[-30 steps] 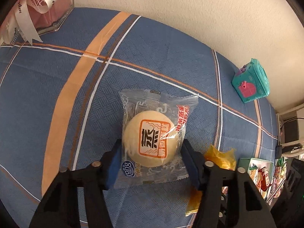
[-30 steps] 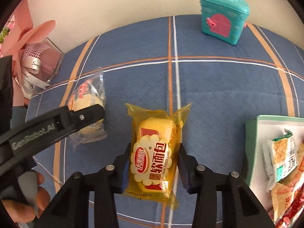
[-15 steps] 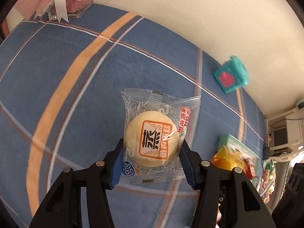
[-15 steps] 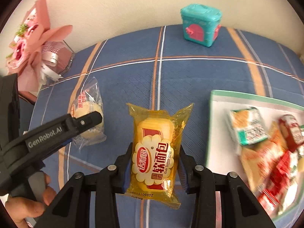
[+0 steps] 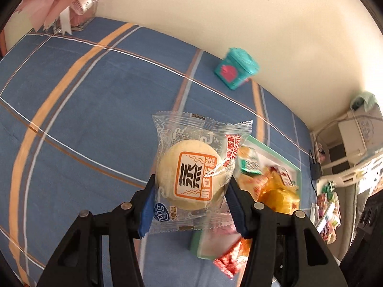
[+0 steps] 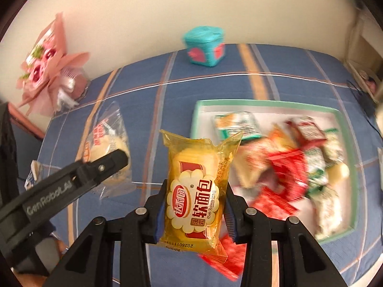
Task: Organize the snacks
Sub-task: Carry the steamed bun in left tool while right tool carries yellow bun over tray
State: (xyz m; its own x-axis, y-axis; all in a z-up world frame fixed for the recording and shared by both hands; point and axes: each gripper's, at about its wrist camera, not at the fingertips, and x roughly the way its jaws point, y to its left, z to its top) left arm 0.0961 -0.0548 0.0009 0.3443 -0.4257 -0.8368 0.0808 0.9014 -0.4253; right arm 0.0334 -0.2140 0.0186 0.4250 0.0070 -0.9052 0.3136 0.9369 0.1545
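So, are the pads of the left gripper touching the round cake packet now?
Touching. In the left wrist view both blue pads of the left gripper press the sides of the round cake packet, and its clear wrapper creases between them.

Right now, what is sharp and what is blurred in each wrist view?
Left wrist view: the steamed cake packet in the jaws is sharp; the teal box and snack tray are smeared. Right wrist view: the yellow soft-bread packet is crisp; the tray's snacks blur.
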